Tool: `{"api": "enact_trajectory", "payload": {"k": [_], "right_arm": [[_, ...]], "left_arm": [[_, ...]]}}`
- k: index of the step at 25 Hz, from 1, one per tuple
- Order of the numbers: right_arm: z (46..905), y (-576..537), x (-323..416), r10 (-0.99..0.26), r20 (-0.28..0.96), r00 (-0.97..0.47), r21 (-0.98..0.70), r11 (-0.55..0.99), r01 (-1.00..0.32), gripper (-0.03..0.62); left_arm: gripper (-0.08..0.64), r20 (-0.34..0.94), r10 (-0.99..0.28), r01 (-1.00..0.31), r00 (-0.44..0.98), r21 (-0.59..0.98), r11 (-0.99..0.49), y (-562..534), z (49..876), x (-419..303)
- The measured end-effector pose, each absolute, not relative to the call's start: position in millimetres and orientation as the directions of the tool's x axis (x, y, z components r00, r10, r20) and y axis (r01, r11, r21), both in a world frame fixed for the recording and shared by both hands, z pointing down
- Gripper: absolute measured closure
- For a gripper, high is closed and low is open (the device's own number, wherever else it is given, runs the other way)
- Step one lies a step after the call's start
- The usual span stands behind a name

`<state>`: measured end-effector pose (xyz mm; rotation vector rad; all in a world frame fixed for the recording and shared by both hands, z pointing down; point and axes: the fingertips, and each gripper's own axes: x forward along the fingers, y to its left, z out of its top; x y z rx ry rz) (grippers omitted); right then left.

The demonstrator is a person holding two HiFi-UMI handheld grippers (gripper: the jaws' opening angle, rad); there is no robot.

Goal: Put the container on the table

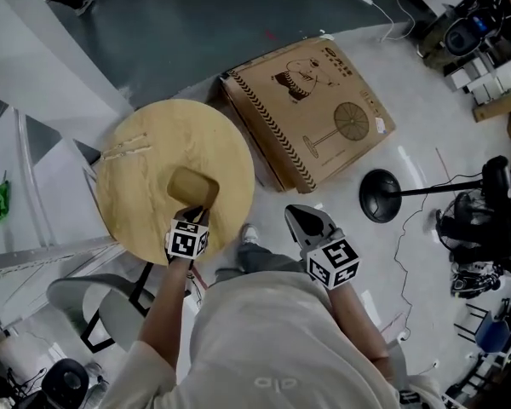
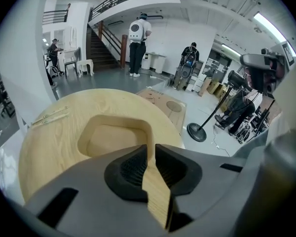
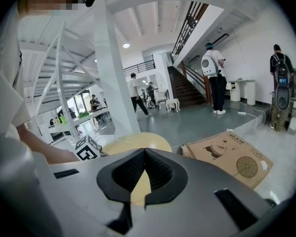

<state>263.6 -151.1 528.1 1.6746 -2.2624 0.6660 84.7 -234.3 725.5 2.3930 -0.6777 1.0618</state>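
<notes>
Wooden container resting near the middle of the table, left tongs closed on its near wall; right tongs shut and empty, to the right. Probably stiff, light and sturdy: the thick wall offers a sure pinch, though a one-sided lift may tip it.

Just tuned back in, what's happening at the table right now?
The wooden container sits on the round table. The person's left tongs grip its near wall. The right tongs are shut and empty, held off beside the table.
</notes>
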Motion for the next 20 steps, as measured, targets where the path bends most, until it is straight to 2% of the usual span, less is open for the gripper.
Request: {"api": "enact_trajectory", "payload": {"k": [1,4,14,20], "right_arm": [[526.2,-152.2,257.7,-0.832,0.451,-0.322,-0.212,0.25,-0.945,0.566],[520.4,-156.9,236.9,-0.821,0.44,-0.364,-0.211,0.3,-0.93,0.566],[508.7,-174.6,151.5,-0.747,0.417,-0.518,-0.21,0.476,-0.854,0.566],[502.3,-180.2,90.7,-0.676,0.401,-0.618,-0.214,0.588,-0.781,0.566]], "left_arm": [[0.513,0.764,-0.269,-0.598,0.586,0.184,-0.78,-232.8,720.3,78.7],[0.537,0.743,-0.306,-0.624,0.595,0.187,-0.758,-228.3,699.3,59.6],[0.543,0.659,-0.449,-0.709,0.604,0.188,-0.679,-201.2,634.3,-16.3],[0.543,0.571,-0.577,-0.778,0.584,0.192,-0.598,-184.6,591.9,-67.4]]}}
